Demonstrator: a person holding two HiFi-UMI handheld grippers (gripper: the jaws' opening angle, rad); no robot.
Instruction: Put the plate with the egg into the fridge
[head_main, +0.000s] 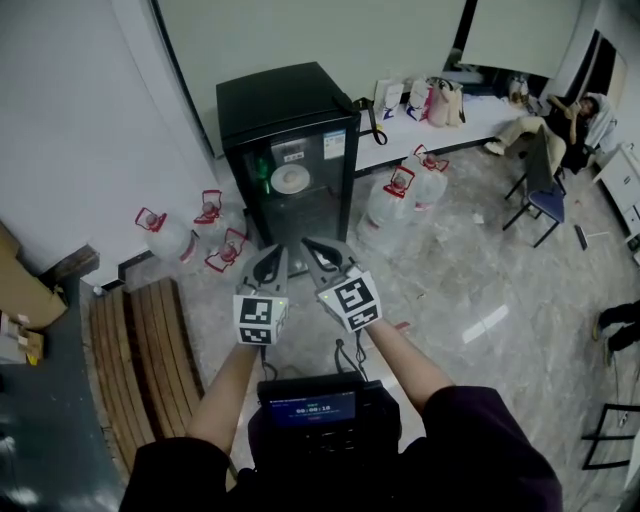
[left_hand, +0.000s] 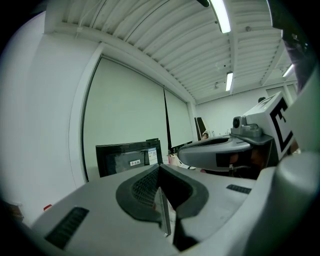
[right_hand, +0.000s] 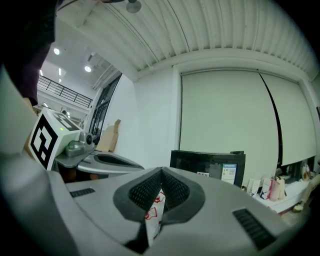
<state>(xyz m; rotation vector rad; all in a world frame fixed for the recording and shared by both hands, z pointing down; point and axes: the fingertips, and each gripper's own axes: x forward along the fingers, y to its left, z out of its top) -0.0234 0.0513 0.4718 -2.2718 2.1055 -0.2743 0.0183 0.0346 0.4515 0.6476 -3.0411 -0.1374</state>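
Observation:
A small black fridge (head_main: 290, 130) stands against the wall with its glass door closed. Through the glass shows a white round plate (head_main: 290, 179) beside a green bottle (head_main: 263, 172); I cannot make out an egg. My left gripper (head_main: 270, 258) and right gripper (head_main: 322, 255) hover side by side just in front of the door, both shut with nothing in them. The left gripper view shows its jaws (left_hand: 161, 175) closed, the fridge (left_hand: 129, 157) beyond and the right gripper (left_hand: 225, 150) alongside. In the right gripper view the jaws (right_hand: 161, 182) are pressed together, facing the fridge (right_hand: 207, 165).
Water jugs with red handles stand left (head_main: 168, 235) and right (head_main: 400, 195) of the fridge. A slatted wooden bench (head_main: 140, 350) lies at my left, with cardboard boxes (head_main: 20, 290) beyond it. Bags (head_main: 440, 100) sit on a white ledge. A chair (head_main: 540, 195) and a seated person (head_main: 560, 120) are at the far right.

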